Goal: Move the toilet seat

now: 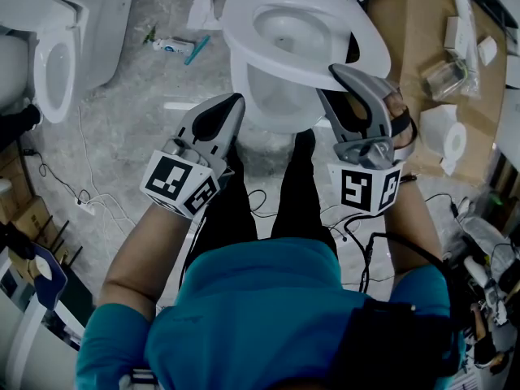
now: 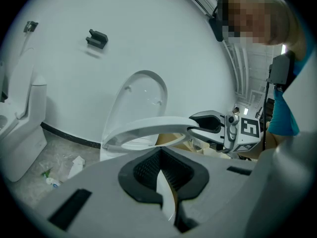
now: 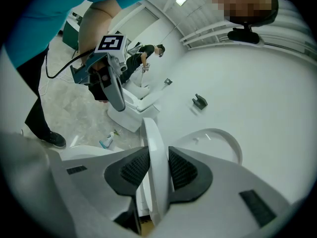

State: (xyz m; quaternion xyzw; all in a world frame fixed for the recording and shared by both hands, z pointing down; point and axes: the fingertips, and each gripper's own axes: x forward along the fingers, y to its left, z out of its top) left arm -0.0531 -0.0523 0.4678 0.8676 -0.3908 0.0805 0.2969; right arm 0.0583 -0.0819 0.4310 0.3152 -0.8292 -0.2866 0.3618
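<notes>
At 5 o'clock on the seat (image 1: 236, 23) rim, right gripper (image 1: 345, 75) clamps it, likely for lifting; left gripper (image 1: 234, 100), closed and empty, waits at 7 o'clock by bowl (image 1: 268, 96).

From the head view's middle, the toilet (image 1: 262, 96) stands at twelve o'clock, with the toilet seat (image 1: 367, 39) above its bowl. A second toilet (image 1: 57, 55) sits at ten o'clock, and a tube (image 1: 172, 47) lies on the floor (image 1: 122, 136) between the two. The right hand-held gripper (image 1: 345, 75) is on the seat's rim at one o'clock. The left hand-held gripper (image 1: 234, 104) is at eleven, beside the bowl. A paper roll (image 1: 453, 140) sits at three o'clock.
</notes>
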